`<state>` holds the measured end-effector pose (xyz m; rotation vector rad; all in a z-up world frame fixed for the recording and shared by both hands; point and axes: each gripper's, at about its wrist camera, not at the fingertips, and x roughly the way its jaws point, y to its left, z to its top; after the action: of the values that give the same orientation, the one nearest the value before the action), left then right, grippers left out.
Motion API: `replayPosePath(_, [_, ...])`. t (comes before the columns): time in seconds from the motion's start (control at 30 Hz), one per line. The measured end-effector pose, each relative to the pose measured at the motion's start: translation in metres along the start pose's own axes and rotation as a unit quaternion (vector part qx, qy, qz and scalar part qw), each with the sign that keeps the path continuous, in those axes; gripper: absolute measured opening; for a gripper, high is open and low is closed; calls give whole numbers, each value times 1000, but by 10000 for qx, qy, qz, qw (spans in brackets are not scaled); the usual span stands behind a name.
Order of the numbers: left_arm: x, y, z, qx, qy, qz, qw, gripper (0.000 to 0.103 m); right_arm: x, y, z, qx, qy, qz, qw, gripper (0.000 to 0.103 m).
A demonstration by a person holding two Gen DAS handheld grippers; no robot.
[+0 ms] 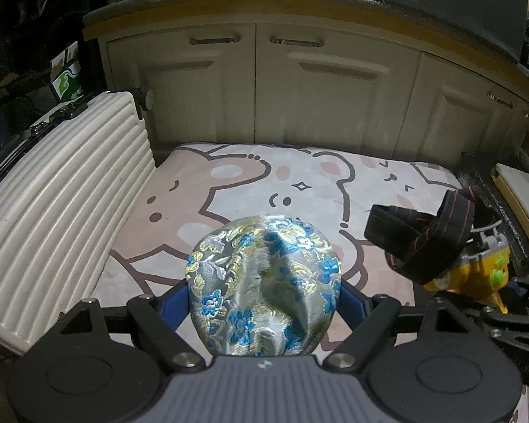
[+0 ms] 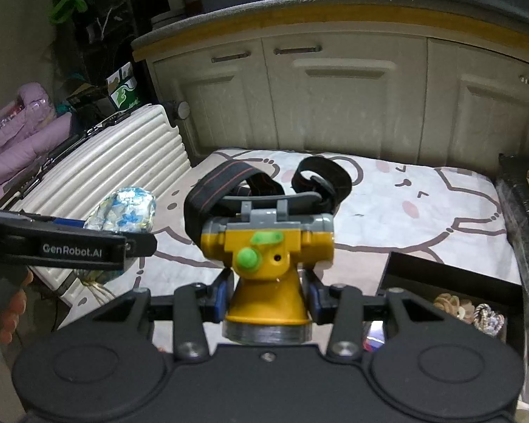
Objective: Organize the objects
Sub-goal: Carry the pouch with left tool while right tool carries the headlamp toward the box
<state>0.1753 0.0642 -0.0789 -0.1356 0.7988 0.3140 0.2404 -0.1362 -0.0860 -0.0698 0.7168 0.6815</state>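
My left gripper (image 1: pixel 264 299) is shut on a round silver brocade pouch (image 1: pixel 264 285) with blue and gold flowers, held above the cartoon-print mat (image 1: pixel 229 183). The same pouch (image 2: pixel 123 208) shows at the left of the right wrist view, in the left gripper's black fingers (image 2: pixel 137 245). My right gripper (image 2: pixel 266 296) is shut on the neck of a yellow headlamp (image 2: pixel 264 257) with green knobs; its black strap (image 2: pixel 225 179) with a red stripe loops behind it. The headlamp (image 1: pixel 476 268) and its strap (image 1: pixel 423 232) also show at the right of the left wrist view.
A white ribbed suitcase (image 1: pixel 63 211) lies along the mat's left side. Cream cabinet doors (image 1: pixel 299 88) stand behind the mat under a dark counter. A black box (image 2: pixel 455 292) with small trinkets sits at the lower right. A purple jacket (image 2: pixel 17 127) lies far left.
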Motion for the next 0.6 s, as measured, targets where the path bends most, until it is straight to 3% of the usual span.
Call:
replayPosePath(0.27, [-13, -14, 6, 220, -143, -144, 9996, 84, -23, -9, 10, 74, -191, 0, 9998, 43])
replayPosePath(0.6, [-28, -59, 36, 482, -362, -610, 9963, 84, -56, -45, 41, 236, -318, -439, 9983, 43])
